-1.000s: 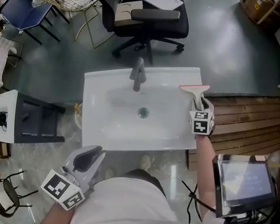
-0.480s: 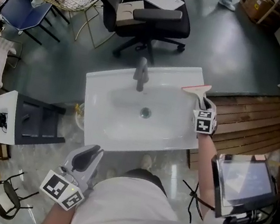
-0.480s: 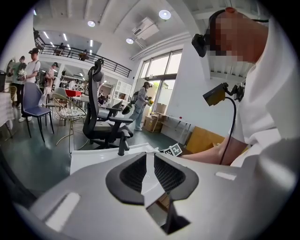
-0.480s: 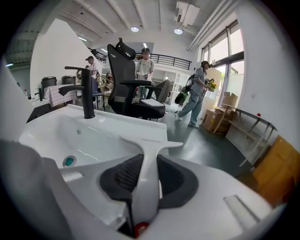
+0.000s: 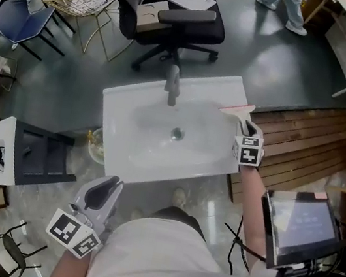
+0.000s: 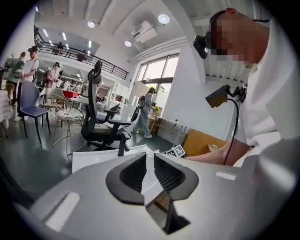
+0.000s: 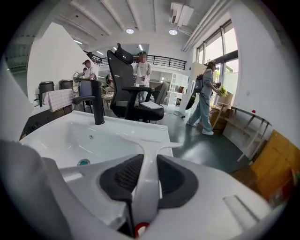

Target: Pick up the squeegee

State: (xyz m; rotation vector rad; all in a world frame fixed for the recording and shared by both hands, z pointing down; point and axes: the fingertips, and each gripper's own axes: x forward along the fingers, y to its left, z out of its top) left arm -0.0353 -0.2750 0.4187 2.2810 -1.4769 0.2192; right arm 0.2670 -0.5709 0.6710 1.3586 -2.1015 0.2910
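White sink (image 5: 117, 151) in workshop, R gripper (image 5: 246, 129) clamped on squeegee (image 5: 237, 111) handle, L gripper (image 5: 102, 194) slightly apart, empty

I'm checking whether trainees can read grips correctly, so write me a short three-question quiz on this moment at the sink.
1. True or false: the left hand-held gripper holds something.
2. Where does the faucet stand? A: at the sink's far rim; B: at its near rim; C: at its right rim.
3. Fill in: the right hand-held gripper's jaws are shut on the handle of the ___.
Key: 1 false; 2 A; 3 squeegee.
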